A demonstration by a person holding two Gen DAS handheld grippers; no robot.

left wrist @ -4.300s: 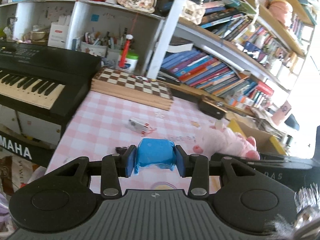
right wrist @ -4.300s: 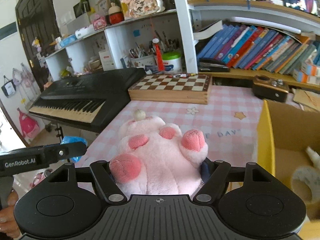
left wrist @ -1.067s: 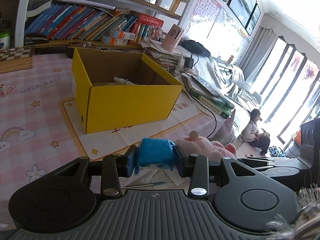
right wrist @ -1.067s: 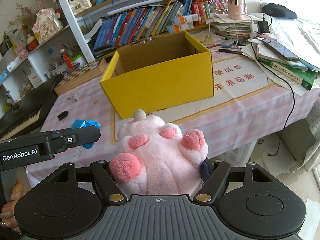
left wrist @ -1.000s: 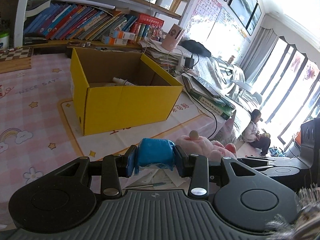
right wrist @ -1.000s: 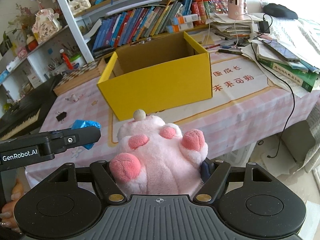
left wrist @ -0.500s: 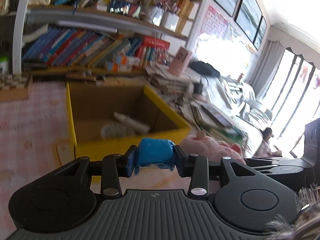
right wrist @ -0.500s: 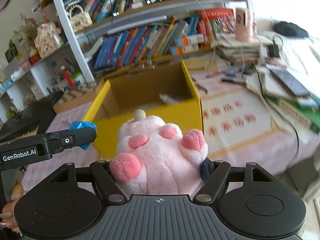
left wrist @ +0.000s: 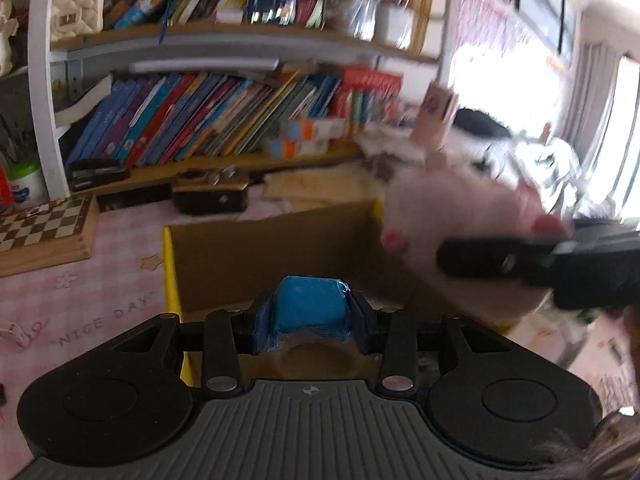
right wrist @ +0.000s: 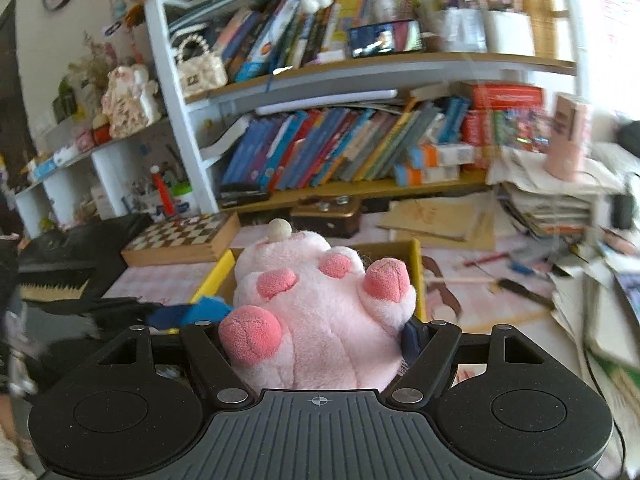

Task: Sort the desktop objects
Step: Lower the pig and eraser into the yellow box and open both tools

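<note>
My left gripper (left wrist: 310,316) is shut on a crumpled blue packet (left wrist: 310,308) and holds it over the open yellow cardboard box (left wrist: 170,280). My right gripper (right wrist: 320,340) is shut on a pink plush toy (right wrist: 320,312) with darker pink paws. It holds the toy above the same box (right wrist: 416,272). In the left wrist view the plush (left wrist: 448,208) and the right gripper's arm show blurred over the box's right side. In the right wrist view the blue packet (right wrist: 208,308) shows at the left, over the box.
A chessboard (left wrist: 40,224) lies on the pink checked tablecloth (left wrist: 80,304) left of the box. A dark keyboard (right wrist: 60,256) stands at far left. Bookshelves (right wrist: 340,148) run behind. Stacked papers and books (right wrist: 560,208) crowd the right side of the table.
Both grippers have moved forward over the yellow box, which now lies directly below them. Each still holds its object. The view is motion-blurred.
</note>
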